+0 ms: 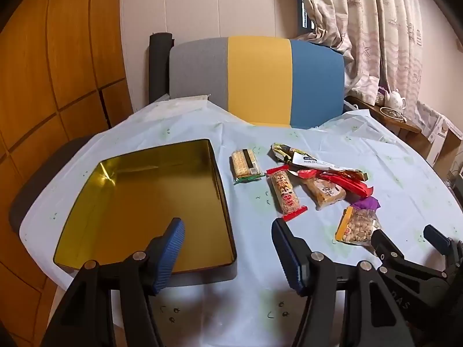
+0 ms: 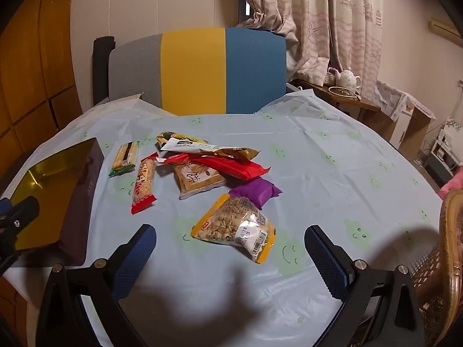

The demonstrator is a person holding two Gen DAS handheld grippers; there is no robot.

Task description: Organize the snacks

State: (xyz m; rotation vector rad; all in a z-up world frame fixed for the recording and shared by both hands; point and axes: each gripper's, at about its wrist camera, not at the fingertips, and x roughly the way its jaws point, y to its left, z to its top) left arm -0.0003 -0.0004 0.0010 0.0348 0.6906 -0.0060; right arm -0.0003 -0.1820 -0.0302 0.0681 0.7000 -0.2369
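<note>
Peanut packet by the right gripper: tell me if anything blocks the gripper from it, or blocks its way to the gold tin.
Nothing visible does. The right gripper is open, with the peanut packet just ahead on bare tablecloth. The gold tin sits open and empty; only the left gripper hovers by its near corner.

Lighting: warm, moderately dim indoor light from above and behind the cameras. Glare: bright streaks are reflected in the gold tin (image 1: 150,196), and sheen is seen on the nut bag (image 2: 234,228). Shadows: a large soft shadow is cast on the tablecloth (image 2: 332,179) between the right gripper (image 2: 230,256) fingers; fainter shade lies under the left gripper (image 1: 228,248). Distortion: strong fisheye bending is seen at the edges, with black vignetted corners. Focus: the centre is fairly sharp; the curtain (image 1: 376,29) and margins are rendered softer, with slight noise.
</note>
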